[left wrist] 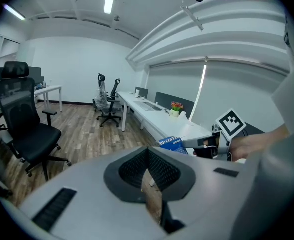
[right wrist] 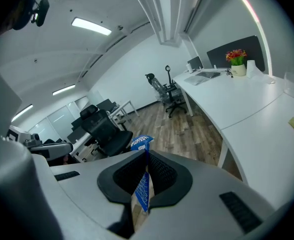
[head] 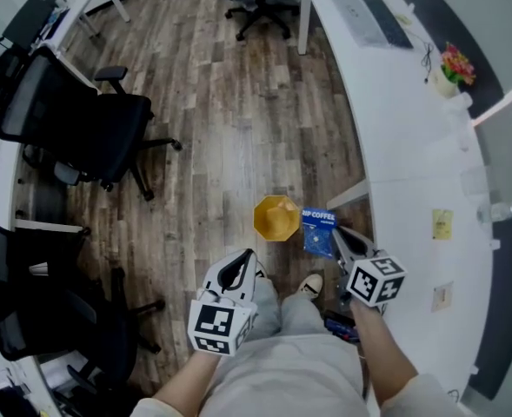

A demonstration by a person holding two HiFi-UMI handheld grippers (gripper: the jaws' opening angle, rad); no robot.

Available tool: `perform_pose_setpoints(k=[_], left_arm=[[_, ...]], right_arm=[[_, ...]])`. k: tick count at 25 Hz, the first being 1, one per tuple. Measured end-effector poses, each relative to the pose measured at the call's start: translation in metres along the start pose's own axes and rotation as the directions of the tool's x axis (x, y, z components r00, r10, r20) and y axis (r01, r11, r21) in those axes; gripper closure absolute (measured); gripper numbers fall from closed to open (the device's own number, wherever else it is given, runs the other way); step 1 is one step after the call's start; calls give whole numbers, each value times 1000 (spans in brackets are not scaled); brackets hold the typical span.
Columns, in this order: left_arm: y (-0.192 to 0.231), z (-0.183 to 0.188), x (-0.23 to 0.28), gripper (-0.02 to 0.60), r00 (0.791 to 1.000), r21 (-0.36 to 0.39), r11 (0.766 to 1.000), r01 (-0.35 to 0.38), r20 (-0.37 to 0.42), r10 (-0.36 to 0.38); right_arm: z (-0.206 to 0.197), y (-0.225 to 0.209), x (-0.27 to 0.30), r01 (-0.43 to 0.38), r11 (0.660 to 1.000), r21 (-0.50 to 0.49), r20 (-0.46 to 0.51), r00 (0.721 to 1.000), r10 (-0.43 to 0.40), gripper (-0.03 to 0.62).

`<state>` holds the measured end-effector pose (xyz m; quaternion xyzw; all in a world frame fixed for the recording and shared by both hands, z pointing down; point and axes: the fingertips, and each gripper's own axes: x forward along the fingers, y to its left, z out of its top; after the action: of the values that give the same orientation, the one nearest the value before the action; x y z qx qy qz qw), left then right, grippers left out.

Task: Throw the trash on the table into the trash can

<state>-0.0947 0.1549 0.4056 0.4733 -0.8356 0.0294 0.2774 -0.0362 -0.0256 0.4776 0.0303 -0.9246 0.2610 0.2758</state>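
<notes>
Right gripper (head: 336, 233) clamped on blue coffee packet (head: 318, 231), left gripper (head: 249, 256) closed (tips meeting), orange bin (head: 277, 218) near desk (head: 412, 146)

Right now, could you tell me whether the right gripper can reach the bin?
Probably yes: the bin stands open on the floor right beside the right gripper, which is shut on a blue packet; nothing lies between them.

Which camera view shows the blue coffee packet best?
The head view: the blue coffee packet shows its flat printed face there, pinched by the right gripper. The right gripper view shows it edge-on between the shut jaws. The left gripper view shows only its upper part.
</notes>
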Motion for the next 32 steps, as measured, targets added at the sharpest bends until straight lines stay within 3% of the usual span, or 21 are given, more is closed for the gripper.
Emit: perform_pose_setpoints(k=[7, 14, 21, 32], left_arm=[[40, -17, 10, 581, 1000, -41, 999, -1, -23, 0], [53, -41, 39, 580, 999, -77, 997, -16, -51, 12], [69, -61, 63, 581, 996, -119, 992, -49, -82, 40], [95, -108, 103, 581, 989, -149, 984, -93, -124, 75]], right_arm=[[-21, 5, 49, 20, 1000, -1, -64, 998, -20, 553], [-54, -21, 84, 29, 999, 16, -154, 988, -26, 553], [-53, -32, 112, -25, 1000, -2, -210, 977, 24, 553], [-114, -65, 195, -84, 992, -89, -350, 935, 48, 553]])
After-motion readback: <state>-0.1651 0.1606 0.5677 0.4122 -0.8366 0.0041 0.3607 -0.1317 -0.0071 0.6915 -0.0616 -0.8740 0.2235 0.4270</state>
